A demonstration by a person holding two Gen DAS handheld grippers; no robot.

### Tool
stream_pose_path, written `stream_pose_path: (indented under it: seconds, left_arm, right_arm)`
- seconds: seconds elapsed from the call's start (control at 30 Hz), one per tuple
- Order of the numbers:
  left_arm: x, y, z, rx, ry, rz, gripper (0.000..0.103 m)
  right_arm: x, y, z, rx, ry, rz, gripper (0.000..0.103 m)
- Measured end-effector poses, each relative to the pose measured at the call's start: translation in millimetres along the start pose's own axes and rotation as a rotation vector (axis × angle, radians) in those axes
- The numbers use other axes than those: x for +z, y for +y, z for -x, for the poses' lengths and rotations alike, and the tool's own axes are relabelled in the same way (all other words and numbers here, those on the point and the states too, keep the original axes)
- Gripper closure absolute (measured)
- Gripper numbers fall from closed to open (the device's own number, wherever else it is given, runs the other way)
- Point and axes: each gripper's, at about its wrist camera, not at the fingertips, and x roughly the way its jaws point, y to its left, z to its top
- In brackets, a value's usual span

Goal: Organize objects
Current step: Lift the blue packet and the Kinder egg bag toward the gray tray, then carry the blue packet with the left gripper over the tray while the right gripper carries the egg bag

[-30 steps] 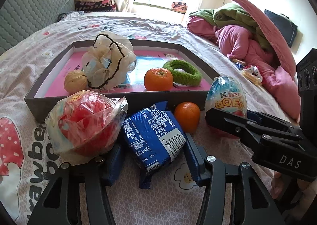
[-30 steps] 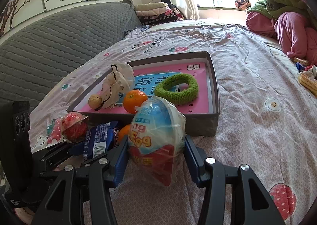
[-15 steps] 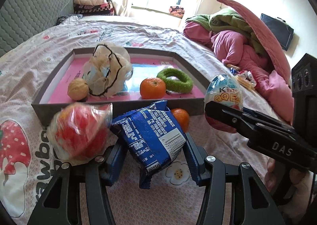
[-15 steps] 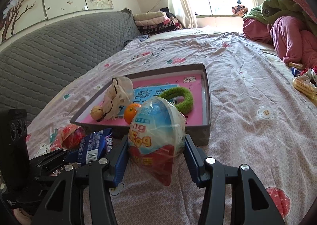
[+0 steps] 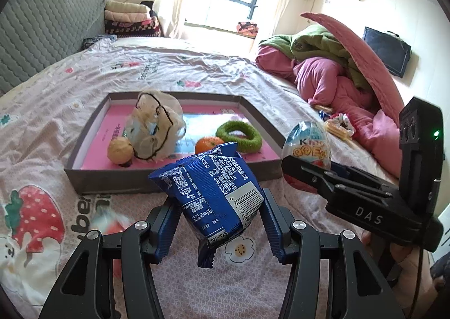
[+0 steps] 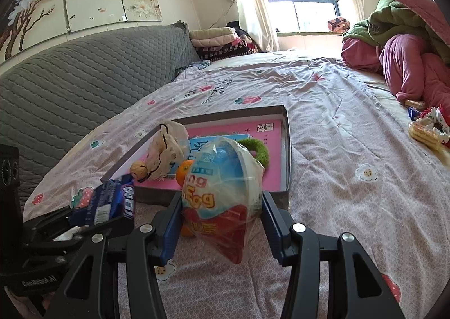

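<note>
A blue snack packet (image 5: 213, 192) is held clamped in the left tongs (image 5: 219, 223), lifted off the bed (image 5: 197, 66). A bagged toy egg (image 6: 222, 192) is gripped by the right tongs (image 6: 220, 223). Beyond, at twelve o'clock, a grey tray (image 5: 264, 125) is seen — an orange (image 5: 209, 144) and green ring (image 5: 239, 136) inside.

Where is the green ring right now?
The green ring lies inside the grey tray, toward its right side, just beside the orange; in the right wrist view the held egg toy partly hides it.
</note>
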Motion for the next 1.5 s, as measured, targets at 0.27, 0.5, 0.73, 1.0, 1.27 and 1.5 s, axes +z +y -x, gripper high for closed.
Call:
stream_pose_path:
  seconds: [0.27,0.5,0.73,1.0,1.27,1.5]
  left_arm:
    - [14,1,17,0.023,-0.040,0.001,0.046]
    - [28,10,27,0.058,-0.084,0.005,0.046]
    - [39,17,34,0.097,-0.125,-0.012,0.046]
    - [48,30,30,0.111,-0.133,-0.014,0.046]
    - [60,50,22,0.113,-0.144,-0.003,0.046]
    - [79,68,24,0.140,-0.183,-0.004,0.046]
  right_arm:
    - [4,-3,7,0.006,-0.027,-0.014,0.051]
    - [8,0,16,-0.001,-0.063,0.004,0.050]
    - [11,6,20,0.001,-0.089,0.025,0.050]
    - [17,6,20,-0.005,-0.096,0.033,0.050]
    - [32,6,11,-0.032,-0.100,0.067,0.050]
    - [51,4,1,-0.057,-0.133,0.083,0.050]
